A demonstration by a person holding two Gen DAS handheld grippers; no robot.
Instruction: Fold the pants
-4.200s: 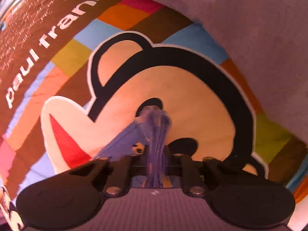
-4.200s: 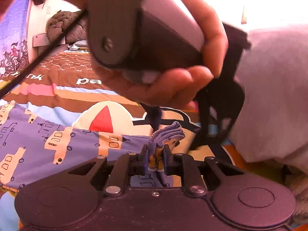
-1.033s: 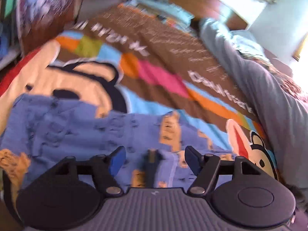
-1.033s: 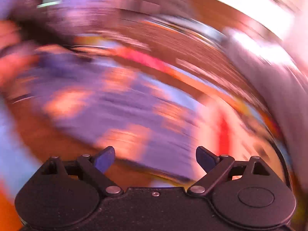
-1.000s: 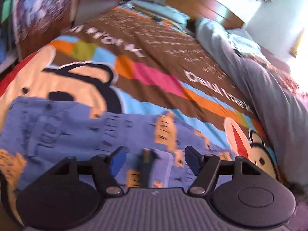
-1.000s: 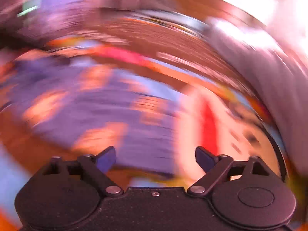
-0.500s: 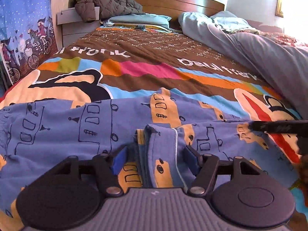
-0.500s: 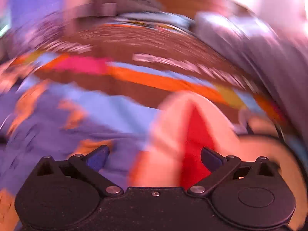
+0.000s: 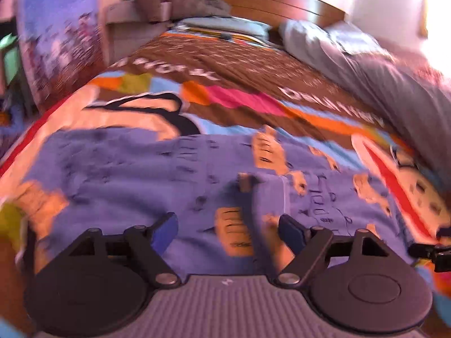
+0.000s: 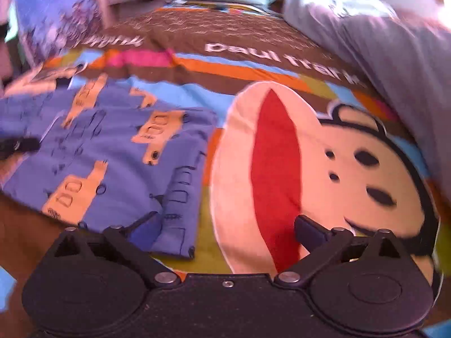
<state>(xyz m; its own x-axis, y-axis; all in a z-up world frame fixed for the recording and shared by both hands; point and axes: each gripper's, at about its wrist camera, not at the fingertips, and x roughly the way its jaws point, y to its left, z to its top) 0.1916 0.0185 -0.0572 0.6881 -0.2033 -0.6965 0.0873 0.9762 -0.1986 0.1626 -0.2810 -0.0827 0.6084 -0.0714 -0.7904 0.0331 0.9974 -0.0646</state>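
Both jaws released, the left gripper (image 9: 228,229) apparently opening above the blurred pants (image 9: 141,169).

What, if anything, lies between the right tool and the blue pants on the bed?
Nothing visible does. The right tool is open over the bedspread, its left finger over the pants' near corner. Only printed bedspread shows between the fingers; the grey blanket lies far right.

Pants (image 9: 174,174) on bedspread (image 9: 248,64)
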